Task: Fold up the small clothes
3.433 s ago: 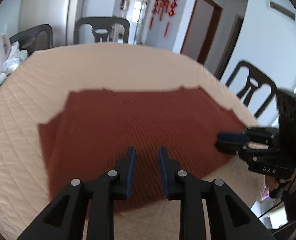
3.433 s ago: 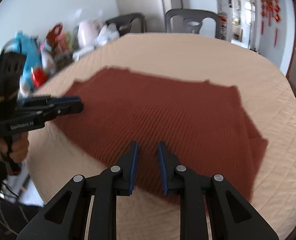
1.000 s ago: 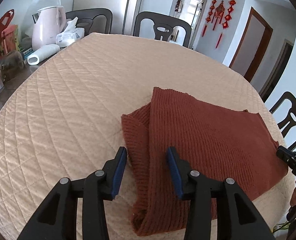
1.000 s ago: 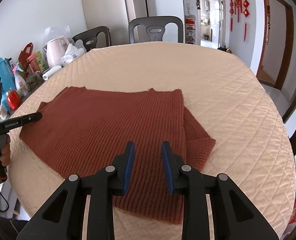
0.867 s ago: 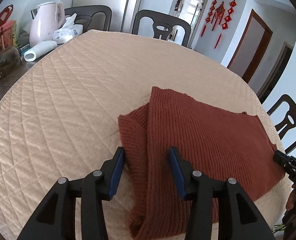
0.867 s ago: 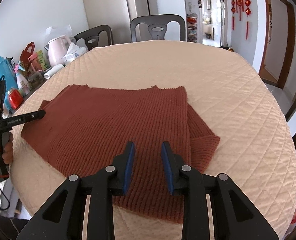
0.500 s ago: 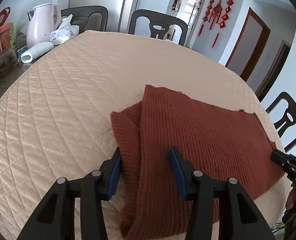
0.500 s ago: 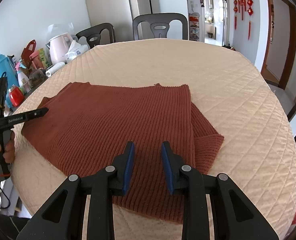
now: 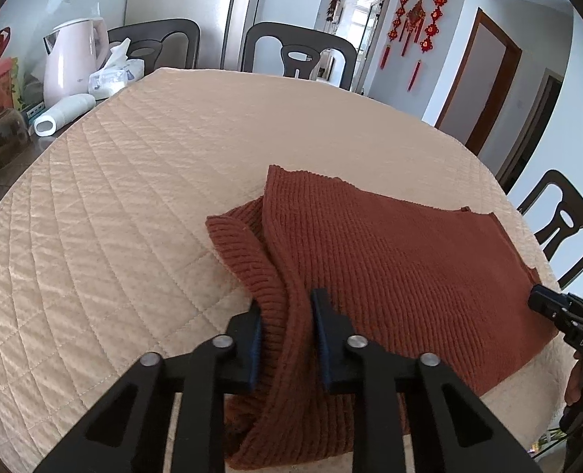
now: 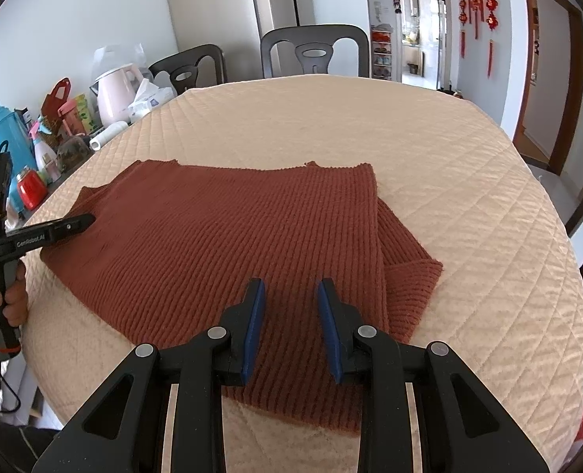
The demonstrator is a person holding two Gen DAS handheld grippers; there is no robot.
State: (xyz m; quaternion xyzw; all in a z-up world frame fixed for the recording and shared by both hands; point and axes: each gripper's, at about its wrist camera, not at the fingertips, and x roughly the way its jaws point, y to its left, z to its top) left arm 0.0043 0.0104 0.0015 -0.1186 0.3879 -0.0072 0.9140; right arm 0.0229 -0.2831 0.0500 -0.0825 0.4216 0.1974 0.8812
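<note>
- A rust-brown ribbed knit garment (image 9: 390, 260) lies partly folded on the quilted, peach-covered round worktop (image 9: 133, 181), towards its near edge; one side flap is doubled over the body, and a sleeve-like end pokes out from under it.
- The knit looks soft, limp and light: likely to drape and sag where unsupported, stretch a little under pull, and grip rather than slide on the quilted cover. A judgement only, but a doubled edge or corner seems the surest place to pinch, since a single layer may peel away from the one beneath.
- The left gripper (image 9: 285, 329) is closing its fingers (image 9: 254, 339) on the raised fold ridge at the garment's near edge; cloth bunches between the blue pads and both appear to press on it.
- The right gripper (image 10: 291, 327) hovers above the garment's near middle, fingers (image 10: 328, 323) parted, nothing between them, apparently clear of the cloth.
- A pink kettle (image 9: 74, 63) stands at the far side, well apart.
</note>
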